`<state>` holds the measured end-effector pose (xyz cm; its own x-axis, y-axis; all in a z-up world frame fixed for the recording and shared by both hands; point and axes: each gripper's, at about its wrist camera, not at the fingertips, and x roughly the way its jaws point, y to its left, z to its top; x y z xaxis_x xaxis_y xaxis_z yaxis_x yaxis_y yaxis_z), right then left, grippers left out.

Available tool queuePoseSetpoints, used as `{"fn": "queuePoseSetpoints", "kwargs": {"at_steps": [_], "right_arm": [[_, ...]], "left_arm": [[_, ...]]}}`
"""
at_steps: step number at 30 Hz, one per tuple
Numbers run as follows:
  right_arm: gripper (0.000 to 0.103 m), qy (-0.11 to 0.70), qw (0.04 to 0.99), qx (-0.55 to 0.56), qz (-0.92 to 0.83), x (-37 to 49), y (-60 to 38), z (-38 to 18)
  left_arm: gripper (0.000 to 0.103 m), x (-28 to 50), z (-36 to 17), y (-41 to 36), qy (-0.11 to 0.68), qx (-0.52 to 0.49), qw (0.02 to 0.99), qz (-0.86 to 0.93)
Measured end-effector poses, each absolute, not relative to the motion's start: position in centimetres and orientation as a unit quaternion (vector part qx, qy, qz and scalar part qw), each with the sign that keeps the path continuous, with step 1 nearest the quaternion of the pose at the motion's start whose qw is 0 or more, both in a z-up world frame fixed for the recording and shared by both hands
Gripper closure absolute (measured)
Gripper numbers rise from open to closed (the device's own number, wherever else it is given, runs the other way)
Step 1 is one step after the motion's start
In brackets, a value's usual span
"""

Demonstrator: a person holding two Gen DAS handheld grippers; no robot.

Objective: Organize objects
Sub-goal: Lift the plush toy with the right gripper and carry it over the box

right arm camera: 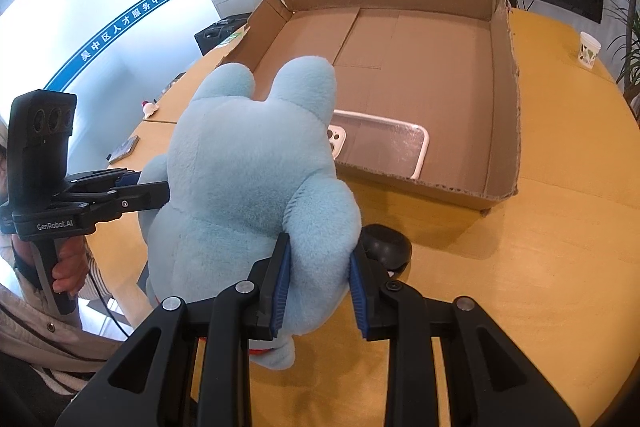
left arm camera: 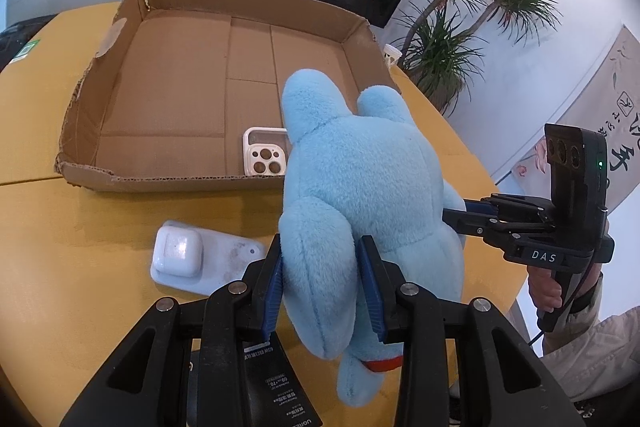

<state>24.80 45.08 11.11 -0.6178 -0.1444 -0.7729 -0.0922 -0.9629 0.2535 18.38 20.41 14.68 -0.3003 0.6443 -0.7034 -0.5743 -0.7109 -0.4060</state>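
Yellow table (left arm camera: 60, 247) carries a shallow cardboard tray (left arm camera: 100, 75), open at the top, walls torn along the near edge. Inside the tray, near the front wall, lies one clear phone case (right arm camera: 384, 143) with a white rim; the rest of the floor is bare.

Blue plush toy (left arm camera: 360, 187) hangs between the two hand-held tools, just in front of the tray's near wall, ears overlapping the case in both views. Whether its feet are clear of the table cannot be told.

Left gripper (left arm camera: 320, 291) is clenched on one limb of the plush, pads pressed into the fur. Right gripper (right arm camera: 318, 287) is likewise clamped on the opposite limb. Each tool shows in the other's view, gripping from the side.

Left on the table: a white earbud case (left arm camera: 178, 247) sitting on a pale flat phone case (left arm camera: 216, 263), a black round object (right arm camera: 386, 247) by the right tool, a paper cup (right arm camera: 589, 49) far off.

Step in hand, as judged: carrying the plush to the tray. Next move calls for lifting it over the near wall with both tools together, setting it on bare floor beside the clear case, then releasing both grips.
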Motion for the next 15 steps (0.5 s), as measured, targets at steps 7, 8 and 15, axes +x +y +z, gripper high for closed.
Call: {"fn": "queuePoseSetpoints", "kwargs": {"at_steps": [7, 8, 15], "right_arm": [[0.078, -0.129, 0.012, 0.434, -0.891, 24.36, 45.11, 11.55], [0.078, -0.128, 0.011, 0.434, -0.892, 24.29, 45.04, 11.58], [0.078, -0.126, 0.011, 0.434, -0.892, 23.89, 45.07, 11.64]], "left_arm": [[0.071, 17.83, 15.02, 20.41, -0.038, -0.450, 0.378, 0.808], [0.071, 17.75, 15.01, 20.40, -0.038, -0.451, 0.378, 0.808], [0.071, 17.66, 15.13, 20.33, -0.039, -0.449, 0.376, 0.810]]}}
